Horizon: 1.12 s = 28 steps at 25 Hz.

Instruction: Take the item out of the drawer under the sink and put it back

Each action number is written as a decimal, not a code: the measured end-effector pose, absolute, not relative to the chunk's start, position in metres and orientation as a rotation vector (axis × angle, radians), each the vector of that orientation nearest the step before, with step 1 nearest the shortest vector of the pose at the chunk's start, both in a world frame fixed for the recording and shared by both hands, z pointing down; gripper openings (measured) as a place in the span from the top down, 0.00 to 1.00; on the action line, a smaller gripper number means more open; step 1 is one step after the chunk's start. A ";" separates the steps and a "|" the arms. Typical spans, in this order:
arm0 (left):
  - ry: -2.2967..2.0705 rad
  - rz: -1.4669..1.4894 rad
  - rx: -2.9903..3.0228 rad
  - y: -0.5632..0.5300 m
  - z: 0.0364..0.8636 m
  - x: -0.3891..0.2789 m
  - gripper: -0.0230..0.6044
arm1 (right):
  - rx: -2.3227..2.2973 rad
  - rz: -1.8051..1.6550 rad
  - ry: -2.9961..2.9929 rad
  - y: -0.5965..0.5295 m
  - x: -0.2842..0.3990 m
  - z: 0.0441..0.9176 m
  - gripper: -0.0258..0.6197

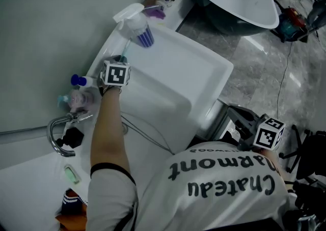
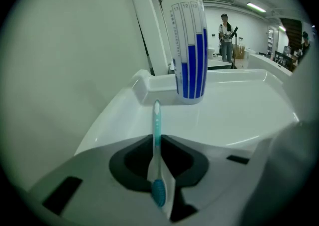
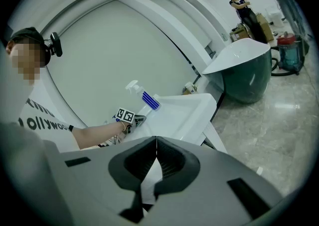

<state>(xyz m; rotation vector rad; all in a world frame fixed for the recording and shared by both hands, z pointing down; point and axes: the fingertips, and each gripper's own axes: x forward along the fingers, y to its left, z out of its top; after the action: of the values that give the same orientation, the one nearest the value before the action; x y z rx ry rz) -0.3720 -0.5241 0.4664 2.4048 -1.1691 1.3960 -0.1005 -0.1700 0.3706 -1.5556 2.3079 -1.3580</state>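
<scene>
Pinching a slim teal-and-white plastic toothbrush (image 2: 156, 115) between its jaws, the left gripper (image 2: 157, 138) hovers over the white ceramic sink's (image 2: 239, 115) back ledge near the blue-striped white spray bottle (image 2: 190, 56), while the right gripper (image 3: 156, 143) shows jaws pressed together, empty.

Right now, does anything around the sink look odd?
Nothing spilled or damaged. The one oddity: the left claw pinches a toothbrush with its blue end tucked back inside, the rest pointing at the upright spray bottle.

toothbrush (image 2: 157, 123) | teal-white, slim | clamped in left gripper (image 2: 157, 139) | over sink (image 2: 239, 115)
</scene>
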 end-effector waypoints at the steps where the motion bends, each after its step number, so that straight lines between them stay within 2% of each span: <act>1: -1.171 1.394 2.405 -0.524 0.466 -0.372 0.89 | -1.556 -1.356 2.312 -0.170 -0.101 0.370 0.94; 20: -1.251 1.197 2.451 -0.517 0.433 -0.373 0.86 | -1.562 -1.325 2.311 -0.155 -0.094 0.363 0.94; 24: -1.294 0.894 2.494 -0.501 0.398 -0.359 0.86 | -1.544 -1.294 2.325 -0.157 -0.088 0.358 0.94; 28: -1.309 0.648 2.487 -0.461 0.359 -0.343 0.93 | -1.465 -1.244 2.400 -0.165 -0.082 0.345 0.94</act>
<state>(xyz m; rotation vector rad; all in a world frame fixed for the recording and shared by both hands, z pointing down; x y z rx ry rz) -0.3432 -0.4607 0.3593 2.4870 -1.3092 0.6476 -0.0817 -0.1648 0.3449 -1.4645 2.3996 -1.2443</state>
